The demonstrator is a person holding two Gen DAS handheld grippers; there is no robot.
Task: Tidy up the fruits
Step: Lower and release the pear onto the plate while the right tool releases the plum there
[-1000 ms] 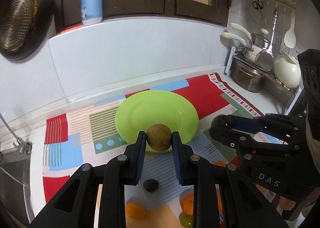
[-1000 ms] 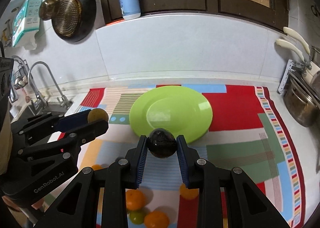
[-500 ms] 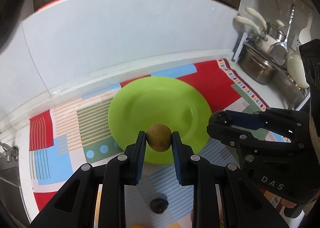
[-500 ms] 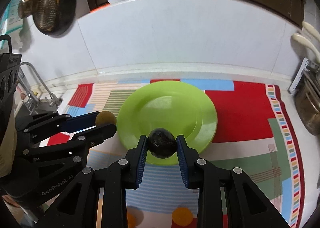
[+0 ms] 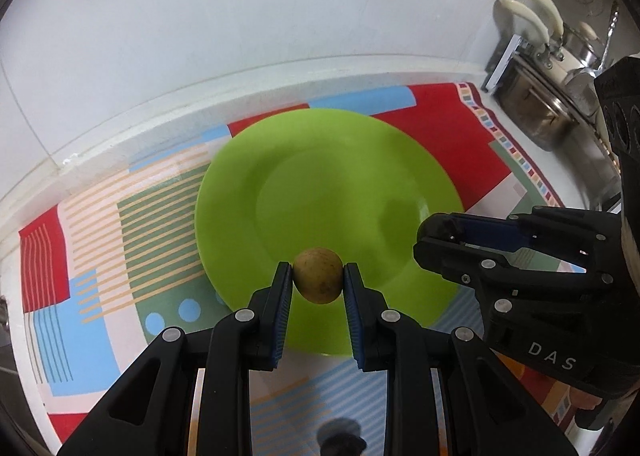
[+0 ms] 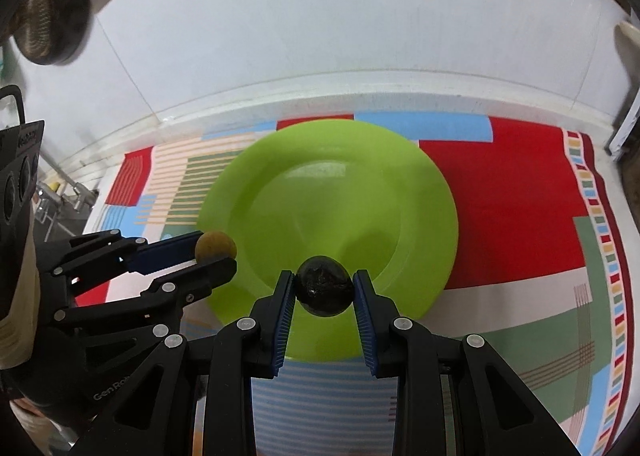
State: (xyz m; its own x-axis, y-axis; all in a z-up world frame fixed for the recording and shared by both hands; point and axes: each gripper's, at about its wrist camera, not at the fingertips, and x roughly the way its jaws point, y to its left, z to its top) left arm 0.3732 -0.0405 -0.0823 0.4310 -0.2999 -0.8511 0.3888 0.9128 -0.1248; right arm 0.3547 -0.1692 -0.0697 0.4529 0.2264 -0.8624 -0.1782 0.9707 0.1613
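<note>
Both grippers are descending closer over the green plate [image 5: 320, 159]. Left gripper [image 5: 318, 280] is clamping a tan fruit [image 5: 318, 276]; right gripper [image 6: 324, 288] is pinching a dark fruit [image 6: 324, 286]. Lowering each until nearly touching the plate, well apart, is likely limiting rolling.

Black hand-held gripper [image 5: 318, 276], blue ribbed pads [image 5: 283, 312], silver screws.

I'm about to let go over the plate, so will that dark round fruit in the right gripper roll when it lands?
Probably: the dark fruit looks nearly round. The green plate seems smooth and glossy but dished, so its raised rim should likely stop it. The fruit's skin looks wrinkled, perhaps slowing it.
</note>
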